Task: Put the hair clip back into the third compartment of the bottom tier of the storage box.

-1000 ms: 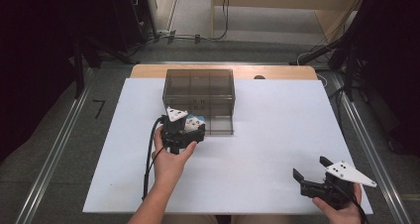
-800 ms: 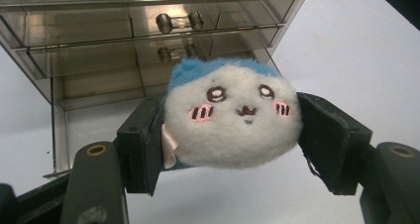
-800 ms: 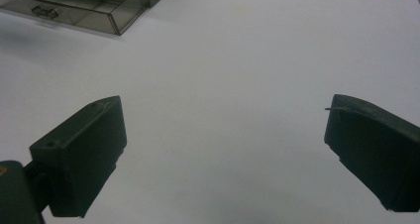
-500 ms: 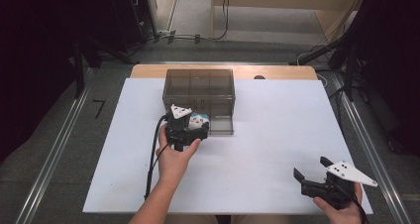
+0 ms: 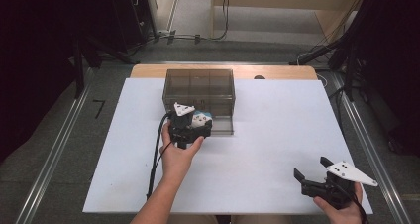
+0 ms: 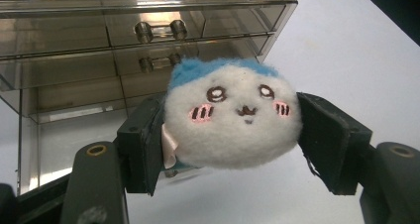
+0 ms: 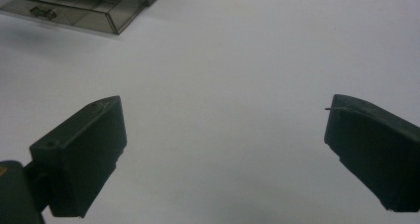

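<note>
A small white plush toy (image 6: 233, 117) with a blue top, pink cheeks and a stitched face sits squeezed between the jaws of my left gripper (image 6: 233, 144). From above, my left gripper (image 5: 194, 127) holds the plush toy (image 5: 202, 117) just in front of a smoky clear drawer cabinet (image 5: 199, 90), above its pulled-out bottom drawer (image 5: 220, 126). The cabinet (image 6: 138, 40) shows upper drawers with knob handles, shut. My right gripper (image 5: 313, 170) rests near the table's front right corner, open, jaws (image 7: 223, 154) wide with nothing between them.
A white sheet (image 5: 277, 135) covers the table, with a wooden strip (image 5: 277, 71) at the back edge. Metal rails (image 5: 54, 149) run along both sides. Cables lie on the floor beyond the table. The open drawer (image 7: 74, 11) appears far off in the right gripper view.
My left gripper has carried the plush toy forward toward the cabinet, over the open bottom drawer. The right gripper has stayed in place.
</note>
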### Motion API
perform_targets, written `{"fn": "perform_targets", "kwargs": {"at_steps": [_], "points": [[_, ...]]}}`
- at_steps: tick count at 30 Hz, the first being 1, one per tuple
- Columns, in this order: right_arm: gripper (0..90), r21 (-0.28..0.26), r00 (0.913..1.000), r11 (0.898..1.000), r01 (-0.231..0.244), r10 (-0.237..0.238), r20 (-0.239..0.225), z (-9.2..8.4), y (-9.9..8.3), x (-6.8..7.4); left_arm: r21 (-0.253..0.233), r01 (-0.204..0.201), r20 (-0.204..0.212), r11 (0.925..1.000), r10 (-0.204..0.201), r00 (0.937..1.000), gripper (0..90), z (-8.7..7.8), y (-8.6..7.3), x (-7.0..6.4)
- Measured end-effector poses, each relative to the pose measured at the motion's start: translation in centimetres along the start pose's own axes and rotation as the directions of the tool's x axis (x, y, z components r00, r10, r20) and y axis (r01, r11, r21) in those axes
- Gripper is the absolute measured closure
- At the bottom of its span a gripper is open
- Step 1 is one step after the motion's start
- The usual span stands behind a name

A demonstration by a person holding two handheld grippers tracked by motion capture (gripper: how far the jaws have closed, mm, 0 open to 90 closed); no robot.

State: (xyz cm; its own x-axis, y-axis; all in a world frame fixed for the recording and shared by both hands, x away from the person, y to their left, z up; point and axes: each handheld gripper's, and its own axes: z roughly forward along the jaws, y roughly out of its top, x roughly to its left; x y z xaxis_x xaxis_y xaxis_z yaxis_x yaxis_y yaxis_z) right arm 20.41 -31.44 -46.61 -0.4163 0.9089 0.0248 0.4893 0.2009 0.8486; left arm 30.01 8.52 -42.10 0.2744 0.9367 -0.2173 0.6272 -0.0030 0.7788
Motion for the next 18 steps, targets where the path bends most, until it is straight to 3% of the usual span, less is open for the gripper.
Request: {"fn": "perform_targets", "kwargs": {"at_steps": [18], "points": [[1.5,-0.001,1.0000,1.000,-0.004,0.004,0.001,-0.1,-0.1,-0.1,0.006,-0.008,0.008,0.9999,0.008,0.9999,31.6,1.1,0.8,-1.3]]}}
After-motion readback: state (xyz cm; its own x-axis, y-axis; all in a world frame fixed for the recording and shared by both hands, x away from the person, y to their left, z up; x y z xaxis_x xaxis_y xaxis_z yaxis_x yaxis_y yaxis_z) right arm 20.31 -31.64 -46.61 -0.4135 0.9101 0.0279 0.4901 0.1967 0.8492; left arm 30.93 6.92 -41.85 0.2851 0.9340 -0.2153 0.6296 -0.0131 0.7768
